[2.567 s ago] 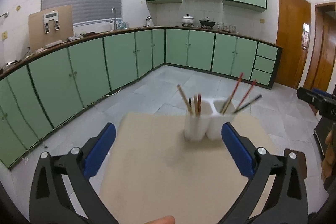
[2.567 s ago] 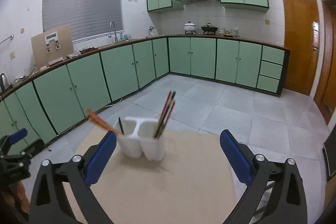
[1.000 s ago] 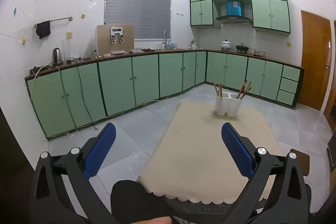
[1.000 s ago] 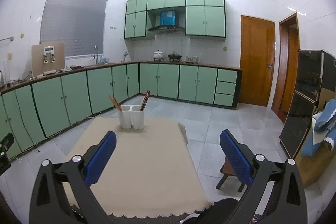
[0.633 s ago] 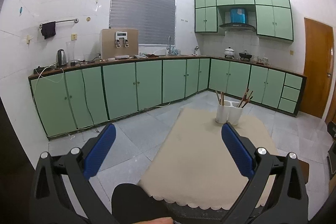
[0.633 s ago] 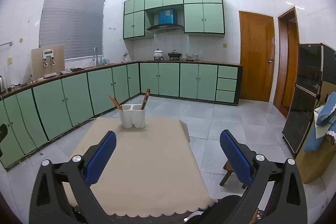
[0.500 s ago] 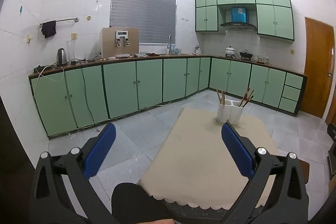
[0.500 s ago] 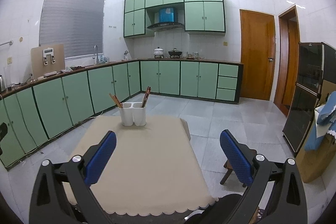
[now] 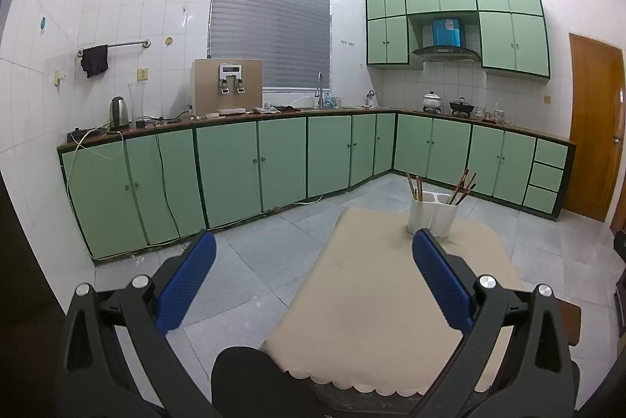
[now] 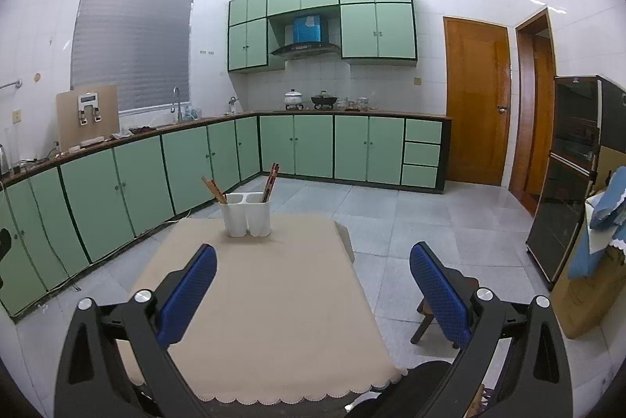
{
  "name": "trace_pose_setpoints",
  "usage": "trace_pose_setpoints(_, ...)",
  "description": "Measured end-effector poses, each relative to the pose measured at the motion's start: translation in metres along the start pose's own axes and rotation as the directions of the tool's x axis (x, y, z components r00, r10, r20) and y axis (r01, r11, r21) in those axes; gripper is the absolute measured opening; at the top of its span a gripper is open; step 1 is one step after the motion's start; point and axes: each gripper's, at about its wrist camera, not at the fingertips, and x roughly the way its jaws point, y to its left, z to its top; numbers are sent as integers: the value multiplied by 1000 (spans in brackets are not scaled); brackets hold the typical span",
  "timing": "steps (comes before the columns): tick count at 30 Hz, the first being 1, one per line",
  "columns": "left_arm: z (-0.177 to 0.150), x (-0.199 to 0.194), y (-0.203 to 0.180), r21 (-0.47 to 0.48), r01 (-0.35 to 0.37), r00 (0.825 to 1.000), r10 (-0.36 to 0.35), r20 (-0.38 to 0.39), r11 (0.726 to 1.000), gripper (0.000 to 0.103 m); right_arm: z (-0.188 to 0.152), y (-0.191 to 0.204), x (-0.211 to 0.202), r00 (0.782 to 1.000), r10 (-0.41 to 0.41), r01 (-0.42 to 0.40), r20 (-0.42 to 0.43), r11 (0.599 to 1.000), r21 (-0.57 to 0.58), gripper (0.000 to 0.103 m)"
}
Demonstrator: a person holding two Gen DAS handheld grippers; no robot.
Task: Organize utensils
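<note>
Desk (image 10: 266, 300), covered in a beige scalloped cloth, bare apart from one item at its far end. White two-compartment utensil holder (image 10: 245, 213) standing upright there, with chopsticks (image 10: 270, 181) leaning in each compartment. Left tool (image 9: 313, 277) and right tool (image 10: 313, 281), both spread wide and empty, held over the desk's near end, well apart from the holder.

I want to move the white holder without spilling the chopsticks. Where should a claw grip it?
Grip the white holder low across its narrow waist between the two cups, coming level from the near side; the chopsticks lean out above the rim, so avoid the top.
</note>
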Motion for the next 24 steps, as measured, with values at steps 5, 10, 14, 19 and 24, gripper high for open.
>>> trace_pose_setpoints(5, -1, -1, 1, 0, -2, 1000, 2, 1, 1000, 97, 0, 0, -1, 1000, -1, 1, 4, 1000, 3, 97)
trace_pose_setpoints(10, 1, -1, 0, 3, 0, 1000, 0, 1, 1000, 97, 0, 0, -2, 1000, -1, 1, 8, 1000, 4, 97)
trace_pose_setpoints(14, 1, -2, -2, 4, 1, 1000, -1, -1, 1000, 97, 0, -2, -3, 1000, -2, 2, 12, 1000, 6, 97)
trace_pose_setpoints(19, 4, -2, -3, 5, 4, 1000, -4, -2, 1000, 97, -1, -3, -3, 1000, -3, 3, 12, 1000, 8, 97)
trace_pose_setpoints(24, 4, -3, -5, 3, 7, 1000, -7, 0, 1000, 97, 0, -2, -3, 1000, -3, 3, 11, 1000, 10, 97)
